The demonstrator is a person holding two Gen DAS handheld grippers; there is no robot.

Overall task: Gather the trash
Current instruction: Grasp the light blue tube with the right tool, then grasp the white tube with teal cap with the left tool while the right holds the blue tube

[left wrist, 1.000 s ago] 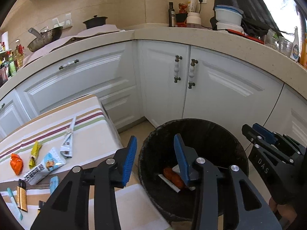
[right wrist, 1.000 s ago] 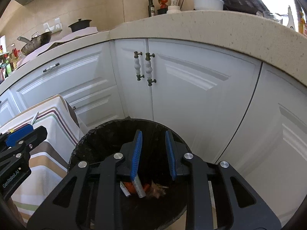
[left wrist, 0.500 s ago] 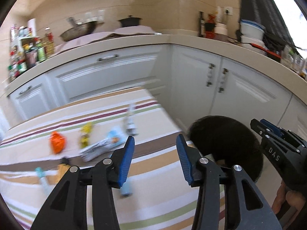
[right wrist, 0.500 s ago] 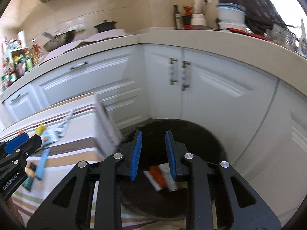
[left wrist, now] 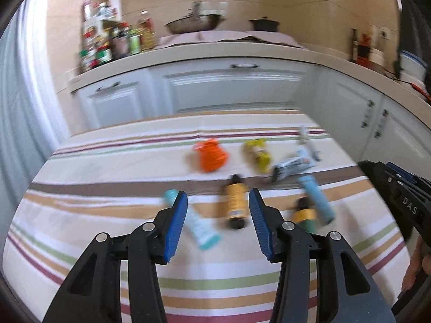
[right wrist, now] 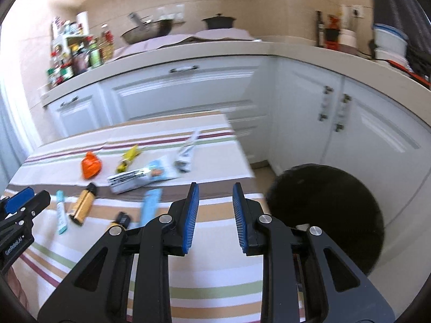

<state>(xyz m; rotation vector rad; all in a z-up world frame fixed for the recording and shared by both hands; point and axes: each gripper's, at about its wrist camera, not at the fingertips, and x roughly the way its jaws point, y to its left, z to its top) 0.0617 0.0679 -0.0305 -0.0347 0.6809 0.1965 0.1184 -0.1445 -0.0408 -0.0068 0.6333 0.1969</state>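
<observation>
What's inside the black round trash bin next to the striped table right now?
In the right wrist view the black round trash bin shows only a dark, blurred interior; no contents can be made out. The right gripper covers its near edge.

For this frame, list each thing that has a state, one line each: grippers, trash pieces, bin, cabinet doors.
left gripper: open, empty, above the table.
right gripper: open, empty.
orange wrapper: crumpled, on the striped tablecloth.
yellow wrapper: lying flat, blurred.
amber bottle: on its side, between the left fingers in view.
teal tube: lying flat.
trash bin: uncovered, on the floor beside the table.
cabinet doors: closed.
</observation>
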